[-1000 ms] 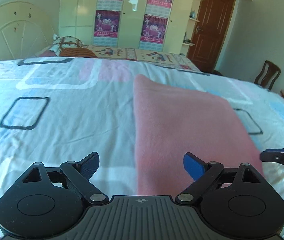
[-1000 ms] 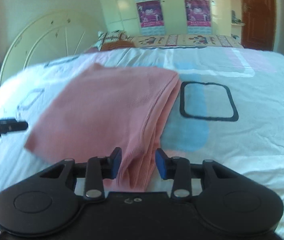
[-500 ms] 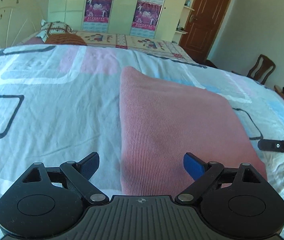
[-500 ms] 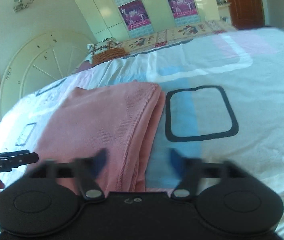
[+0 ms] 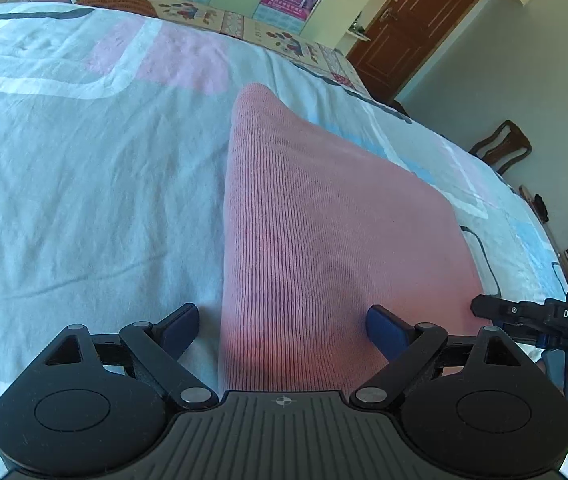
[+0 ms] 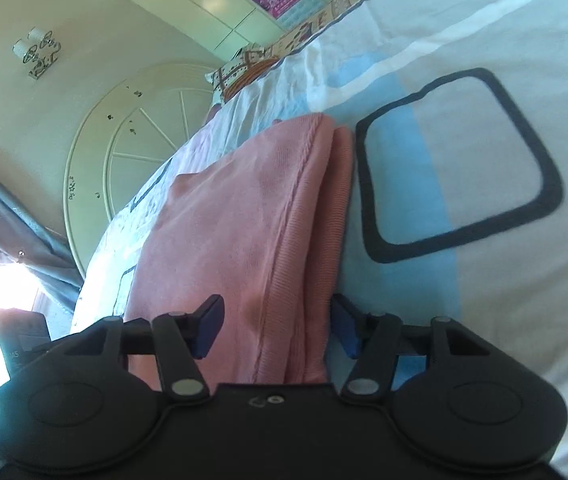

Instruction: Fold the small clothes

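**A:** so how far along is this fold, you reckon? The pink top (image 5: 324,220) is lying on the bed (image 5: 83,200), already doubled over at least once by the look of it. In the right wrist view you can see stacked layers along its right edge, one lip sitting on top of another

**B:** yeah I'd call it mostly done. It's a neat long panel, flat, no sleeves sticking out that I can see. Probably one more fold left, near end up to the far end, to get a compact square. That's a guess though

**A:** grippers? Left gripper (image 5: 284,320) is spread wide, fingers either side of the near left edge of the top, nothing pinched. Right gripper (image 6: 275,324) is also open, a bit narrower, straddling the near right edge where the layers stack up

**B:** agreed, neither has cloth clamped yet. Both sit at the near end, so it looks like a set-up for grabbing those two corners

**A:** fabric's a fine ribbed knit, soft, salmon pink. Lies smooth on the left, a few shallow creases on the right side. Layers could slip apart if only the top one gets caught
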Demonstrator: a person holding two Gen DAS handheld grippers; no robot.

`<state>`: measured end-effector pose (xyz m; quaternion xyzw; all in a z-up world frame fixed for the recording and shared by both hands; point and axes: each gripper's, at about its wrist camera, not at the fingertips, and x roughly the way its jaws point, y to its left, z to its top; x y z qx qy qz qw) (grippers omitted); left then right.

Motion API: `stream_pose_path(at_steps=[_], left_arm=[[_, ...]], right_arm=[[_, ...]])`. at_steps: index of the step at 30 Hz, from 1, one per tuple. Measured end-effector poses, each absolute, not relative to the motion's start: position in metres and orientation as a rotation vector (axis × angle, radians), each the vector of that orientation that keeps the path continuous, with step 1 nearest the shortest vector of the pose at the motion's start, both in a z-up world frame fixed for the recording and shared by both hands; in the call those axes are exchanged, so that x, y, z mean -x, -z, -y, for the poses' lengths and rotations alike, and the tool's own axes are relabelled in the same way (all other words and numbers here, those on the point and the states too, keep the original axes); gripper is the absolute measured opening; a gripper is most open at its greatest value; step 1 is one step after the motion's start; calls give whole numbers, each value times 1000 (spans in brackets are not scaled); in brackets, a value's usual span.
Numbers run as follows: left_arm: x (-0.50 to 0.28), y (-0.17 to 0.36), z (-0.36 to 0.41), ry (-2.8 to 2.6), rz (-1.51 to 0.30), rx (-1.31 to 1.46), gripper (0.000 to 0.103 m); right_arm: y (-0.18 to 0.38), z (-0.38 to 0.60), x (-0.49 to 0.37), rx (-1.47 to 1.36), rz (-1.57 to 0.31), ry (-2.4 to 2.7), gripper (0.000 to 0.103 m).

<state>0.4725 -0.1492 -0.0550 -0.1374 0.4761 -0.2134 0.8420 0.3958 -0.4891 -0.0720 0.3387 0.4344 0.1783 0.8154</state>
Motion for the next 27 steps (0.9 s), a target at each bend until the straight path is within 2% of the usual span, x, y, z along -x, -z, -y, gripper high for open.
stream_pose_path(at_steps=[2,6,8,10,14,19,23,24,25,27], left_arm=[[-477,54,156,455,-1012,267,89],[-485,49,166,465,-1022,224,78],[-485,47,168,460,-1028,208,78],[-485,46,168,462,-1030,198,78],[-484,47,166,461,-1032,206,78],[-486,48,173,450,-1031,181,78],[-484,47,176,443,-1025,156,78],[-484,47,178,441,-1020,145,77],[-483,46,181,442,-1013,132,75],[-481,42,186,451,-992,107,59]], right_arm=[[74,486,-403,-728,-940,-397,56],[74,480,-407,-713,-941,-417,54],[71,482,-404,-685,-947,-409,43],[72,491,-399,-693,-954,-402,39],[73,502,-389,-729,-954,-406,48],[77,485,-409,-741,-952,-432,47],[75,476,-411,-679,-944,-383,27],[75,476,-410,-667,-942,-375,25],[75,475,-408,-655,-935,-367,24],[72,470,-405,-618,-925,-347,22]])
